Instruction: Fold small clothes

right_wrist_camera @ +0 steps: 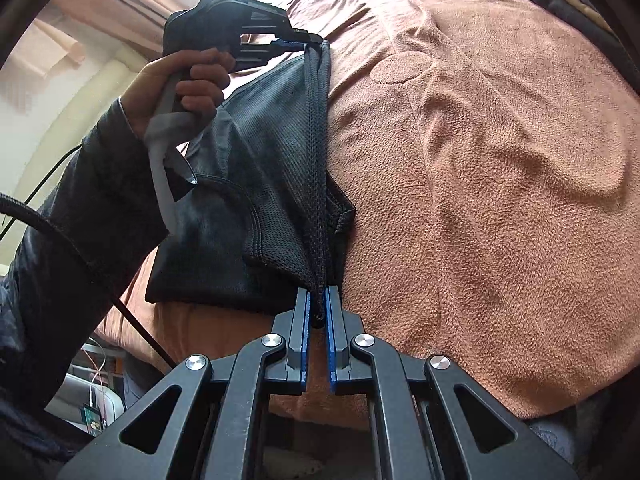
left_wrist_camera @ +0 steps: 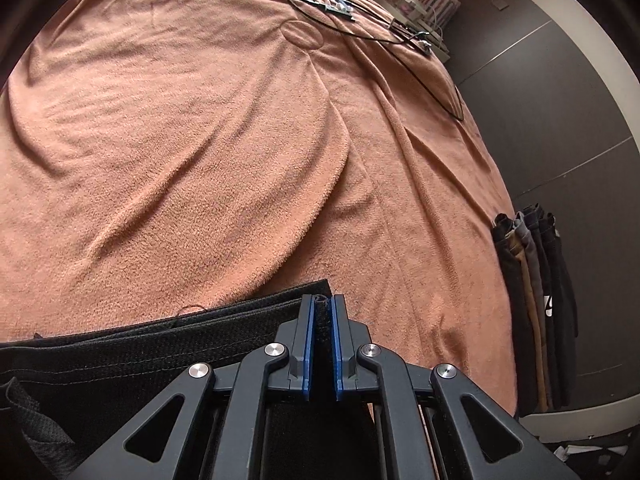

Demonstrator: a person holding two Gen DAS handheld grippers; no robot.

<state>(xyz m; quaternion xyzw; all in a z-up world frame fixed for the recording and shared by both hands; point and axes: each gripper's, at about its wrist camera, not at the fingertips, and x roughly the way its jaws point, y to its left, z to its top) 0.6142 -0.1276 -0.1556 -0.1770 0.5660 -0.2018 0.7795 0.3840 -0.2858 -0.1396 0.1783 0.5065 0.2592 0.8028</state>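
Observation:
A small black mesh garment [right_wrist_camera: 260, 168] is stretched between both grippers above a bed covered with an orange-brown blanket [right_wrist_camera: 480, 160]. My right gripper [right_wrist_camera: 319, 300] is shut on one corner of its banded edge. My left gripper [left_wrist_camera: 323, 308] is shut on the other corner; it also shows in the right wrist view [right_wrist_camera: 308, 42], held by a hand at the far end of the taut edge. In the left wrist view the garment [left_wrist_camera: 160, 344] spreads to the lower left, its band pulled straight. The rest hangs down toward the blanket.
The blanket [left_wrist_camera: 200, 120] is wrinkled, with a raised fold across its middle. A black cable loop and small electronics [left_wrist_camera: 340, 12] lie at its far end. A stack of folded dark clothes [left_wrist_camera: 532, 300] sits at the bed's right edge, beside a dark floor.

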